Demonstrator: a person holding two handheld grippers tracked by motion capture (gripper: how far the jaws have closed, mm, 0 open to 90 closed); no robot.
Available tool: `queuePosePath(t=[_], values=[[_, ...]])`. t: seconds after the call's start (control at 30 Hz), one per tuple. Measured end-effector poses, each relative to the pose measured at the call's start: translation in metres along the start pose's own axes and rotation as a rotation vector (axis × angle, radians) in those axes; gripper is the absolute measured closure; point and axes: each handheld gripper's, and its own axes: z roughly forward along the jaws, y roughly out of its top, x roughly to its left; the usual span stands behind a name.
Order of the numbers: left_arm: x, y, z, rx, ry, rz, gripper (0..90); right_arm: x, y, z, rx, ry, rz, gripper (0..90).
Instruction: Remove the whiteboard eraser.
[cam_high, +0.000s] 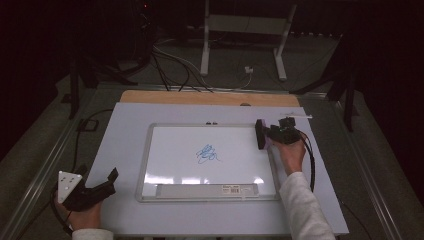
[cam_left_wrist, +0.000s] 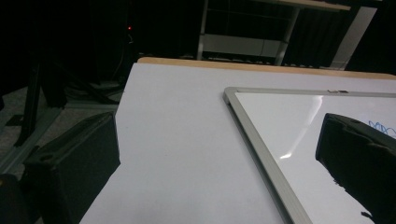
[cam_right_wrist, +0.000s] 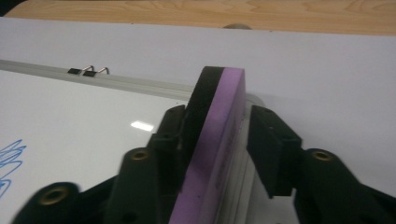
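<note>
Purple foam eraser (cam_right_wrist: 219, 126) — black felt face, slim block.

Dark room; grey floor (cam_high: 45, 125); white-legged stand (cam_high: 245, 30) behind table (cam_high: 210, 97).

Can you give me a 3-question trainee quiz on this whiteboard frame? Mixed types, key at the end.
1. True or false: the blue scribble sits near the middle of the whiteboard.
2. Which thing sits between the jaws of the right gripper? A) a marker B) a purple-and-black eraser C) a cloth
3. In a few words: how do the jaws of the left gripper stand, and is anything between them?

Key
1. True.
2. B. It stands on edge at the board's far right corner.
3. Spread wide with nothing between them, at the table's near left corner, clear of the board.
</note>
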Motion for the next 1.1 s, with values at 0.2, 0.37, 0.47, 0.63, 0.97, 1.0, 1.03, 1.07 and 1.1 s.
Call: queuePosePath(t=[0.2, 0.37, 0.47, 0.63, 0.97, 1.0, 1.03, 1.07, 1.1], values=[[-0.001, 0.0, 0.0, 0.001, -0.001, 0.002, 0.5, 0.001, -0.001, 0.002, 0.012, 0.019, 0.003, 69.1], [-0.001, 0.0, 0.0, 0.0, 0.001, 0.003, 0.5, 0.001, -0.001, 0.002, 0.013, 0.032, 0.025, 72.0], [0.0, 0.0, 0.0, 0.001, 0.002, 0.001, 0.5, 0.0, -0.001, 0.001, 0.016, 0.037, 0.04, 72.6], [-0.001, 0.0, 0.0, 0.001, 0.004, 0.002, 0.5, -0.002, -0.002, 0.003, 0.026, 0.045, 0.065, 71.5], [-0.001, 0.0, -0.001, 0.001, 0.014, -0.005, 0.5, -0.005, -0.001, 0.006, 0.048, 0.039, 0.096, 60.4], [-0.001, 0.0, -0.001, 0.003, 0.015, -0.004, 0.5, -0.006, -0.001, 0.006, 0.047, 0.038, 0.1, 58.7], [-0.001, 0.0, -0.001, 0.003, 0.015, -0.005, 0.6, -0.007, -0.002, 0.006, 0.047, 0.036, 0.107, 56.2], [-0.001, -0.001, -0.001, 0.004, 0.015, -0.004, 0.5, -0.008, -0.002, 0.006, 0.047, 0.037, 0.115, 55.0], [-0.001, -0.001, -0.001, 0.005, 0.017, -0.004, 0.6, -0.009, -0.002, 0.006, 0.05, 0.041, 0.132, 54.4]])
